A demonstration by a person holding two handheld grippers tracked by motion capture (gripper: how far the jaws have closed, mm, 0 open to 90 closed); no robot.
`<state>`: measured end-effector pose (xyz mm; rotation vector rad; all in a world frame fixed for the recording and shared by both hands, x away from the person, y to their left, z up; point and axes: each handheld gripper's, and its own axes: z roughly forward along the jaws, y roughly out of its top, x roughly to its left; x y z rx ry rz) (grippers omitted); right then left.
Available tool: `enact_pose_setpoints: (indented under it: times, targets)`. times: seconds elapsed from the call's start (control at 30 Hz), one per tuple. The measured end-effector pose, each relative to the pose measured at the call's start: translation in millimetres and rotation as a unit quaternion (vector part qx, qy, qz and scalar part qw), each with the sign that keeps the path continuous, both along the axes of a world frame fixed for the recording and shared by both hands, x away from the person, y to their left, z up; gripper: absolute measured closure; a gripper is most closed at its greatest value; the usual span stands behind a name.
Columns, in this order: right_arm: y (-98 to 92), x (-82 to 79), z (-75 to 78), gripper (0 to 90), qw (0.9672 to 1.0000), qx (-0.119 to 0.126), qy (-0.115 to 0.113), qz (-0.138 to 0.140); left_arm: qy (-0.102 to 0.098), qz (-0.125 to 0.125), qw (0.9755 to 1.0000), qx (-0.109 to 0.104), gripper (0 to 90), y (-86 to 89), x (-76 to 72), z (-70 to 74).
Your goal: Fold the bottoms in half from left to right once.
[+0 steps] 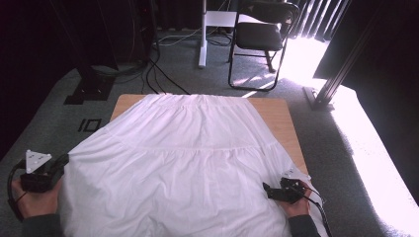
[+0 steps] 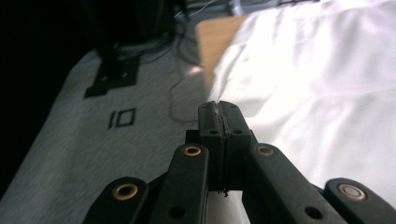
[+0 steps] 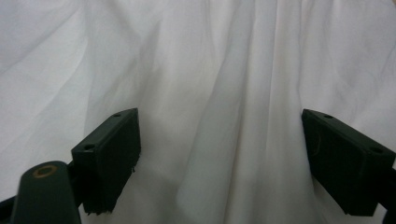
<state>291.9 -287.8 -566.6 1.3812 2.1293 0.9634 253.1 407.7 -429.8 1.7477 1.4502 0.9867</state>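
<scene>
The cloth (image 1: 188,158) lies spread on the desk (image 1: 281,118), covering most of it and hanging over the near edge. A bare strip of desk shows along the cloth's right side and at its far left corner. The left claw (image 1: 63,160) sits at the cloth's near left edge, the right claw (image 1: 267,188) on the cloth near its near right corner. A chair (image 1: 259,37) stands on the floor beyond the desk.
</scene>
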Motion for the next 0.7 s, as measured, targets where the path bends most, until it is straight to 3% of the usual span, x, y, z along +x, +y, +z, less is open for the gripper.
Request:
enact_pose_setpoints:
  times: [0.17, 0.33, 0.47, 0.7]
  targets:
    - [-0.9, 0.2, 0.0, 14.1, 1.0000, 0.004, 0.000, 0.001, -0.014, -0.061, 0.9980, -0.006, 90.0, -30.4, 0.6, 23.8]
    - [-2.0, 0.5, 0.1, 14.2, 1.0000, 0.007, 0.001, 0.002, -0.025, -0.126, 0.9917, -0.006, 90.0, -69.5, 7.6, 45.8]
    - [-2.2, 0.6, 0.1, 14.2, 1.0000, 0.003, 0.000, 0.007, -0.033, -0.177, 0.9837, -0.013, 90.0, -101.1, 16.5, 59.6]
    - [-3.0, 0.7, 0.1, 14.2, 0.9999, 0.001, 0.000, 0.012, -0.040, -0.256, 0.9658, -0.016, 90.0, -159.5, 33.8, 80.9]
